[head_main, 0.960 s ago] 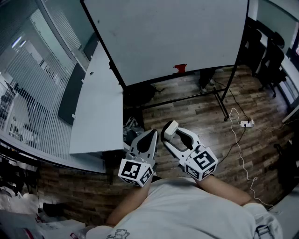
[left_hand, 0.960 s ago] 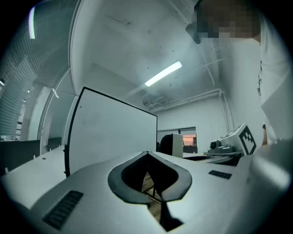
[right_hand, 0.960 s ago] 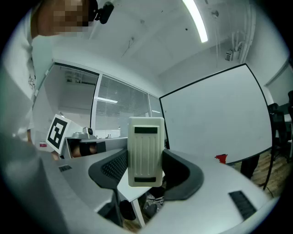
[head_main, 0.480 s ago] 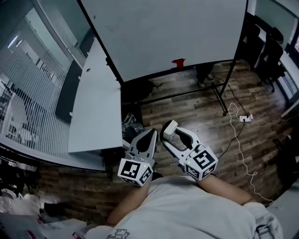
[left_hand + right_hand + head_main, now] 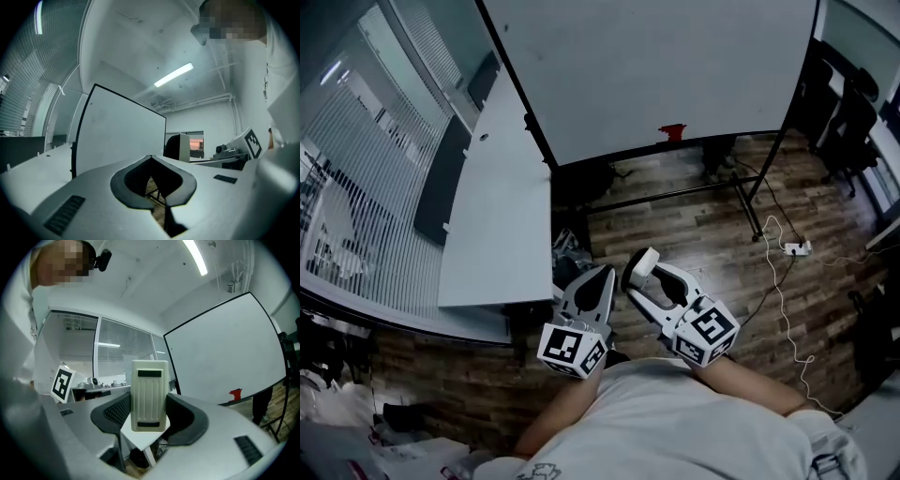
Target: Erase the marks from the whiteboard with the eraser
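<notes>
A large whiteboard (image 5: 656, 66) on a black frame stands ahead, and its face looks blank in every view (image 5: 117, 136) (image 5: 225, 357). A small red object (image 5: 672, 132) sits on its bottom ledge. My right gripper (image 5: 639, 269) is shut on a cream ribbed eraser (image 5: 149, 394), which stands upright between the jaws (image 5: 643, 262). My left gripper (image 5: 602, 278) is shut with nothing in it. Both grippers are held close to the person's body, well short of the board.
A long white desk (image 5: 502, 206) runs along the left, next to glass walls with blinds. The board's black stand legs (image 5: 750, 202) spread over the wood floor. A power strip with white cable (image 5: 794, 248) lies at right, near dark office chairs (image 5: 848, 122).
The head view has shifted slightly; the whiteboard and red object sit a little lower and to the right. Both grippers keep their pose and the eraser stays held.
</notes>
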### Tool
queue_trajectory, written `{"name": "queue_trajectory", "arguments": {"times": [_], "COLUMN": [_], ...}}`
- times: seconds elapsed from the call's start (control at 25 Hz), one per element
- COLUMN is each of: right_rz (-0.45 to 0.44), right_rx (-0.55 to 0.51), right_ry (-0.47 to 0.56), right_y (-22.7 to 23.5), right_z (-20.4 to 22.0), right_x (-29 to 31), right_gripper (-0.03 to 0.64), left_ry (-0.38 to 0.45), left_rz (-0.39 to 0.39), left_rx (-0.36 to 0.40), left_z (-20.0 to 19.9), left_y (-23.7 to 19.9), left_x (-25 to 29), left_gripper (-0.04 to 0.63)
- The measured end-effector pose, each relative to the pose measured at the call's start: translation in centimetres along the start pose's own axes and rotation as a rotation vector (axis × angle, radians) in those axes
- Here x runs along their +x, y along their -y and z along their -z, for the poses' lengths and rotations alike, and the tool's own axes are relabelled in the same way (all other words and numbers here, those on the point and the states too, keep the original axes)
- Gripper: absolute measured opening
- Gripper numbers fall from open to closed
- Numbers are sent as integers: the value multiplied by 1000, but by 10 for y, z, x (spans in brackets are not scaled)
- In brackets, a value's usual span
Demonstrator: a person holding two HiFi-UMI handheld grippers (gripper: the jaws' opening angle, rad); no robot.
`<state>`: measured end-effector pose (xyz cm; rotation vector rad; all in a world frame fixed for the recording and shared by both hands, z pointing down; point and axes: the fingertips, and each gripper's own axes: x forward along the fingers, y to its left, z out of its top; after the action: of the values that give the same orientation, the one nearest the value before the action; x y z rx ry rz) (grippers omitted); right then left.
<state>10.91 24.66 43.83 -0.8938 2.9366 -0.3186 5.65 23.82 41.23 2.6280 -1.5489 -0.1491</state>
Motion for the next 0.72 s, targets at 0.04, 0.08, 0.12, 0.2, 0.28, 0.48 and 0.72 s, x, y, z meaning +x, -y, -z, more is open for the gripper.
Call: {"name": "queue_trajectory", "arguments": {"times": [0.04, 0.08, 0.12, 0.2, 0.28, 0.48, 0.72], "right_rz": [-4, -8, -10, -10, -6, -18, -25], "right_rx": [12, 21, 25, 11, -4, -13, -6], "right_ry": [6, 12, 15, 15, 16, 26, 27], "right_y": [0, 1, 3, 3, 2, -5, -15], "right_z": [0, -1, -1, -2, -4, -8, -10], "right_x": [6, 13, 20, 37, 56, 114, 185], "right_gripper": [244, 244, 244, 244, 244, 244, 244], "left_ry": [0, -1, -1, -1, -2, 2, -11], "left_rz": [-2, -2, -2, 0, 1, -12, 11], "left_rx": [-2, -5, -10, -15, -10, 23, 36], "left_z": [1, 2, 4, 4, 0, -17, -30], "left_y": [-6, -13, -20, -36, -55, -112, -178], "left_x": [0, 0, 1, 4, 5, 7, 10], "left_gripper": [8, 8, 8, 8, 8, 8, 8]}}
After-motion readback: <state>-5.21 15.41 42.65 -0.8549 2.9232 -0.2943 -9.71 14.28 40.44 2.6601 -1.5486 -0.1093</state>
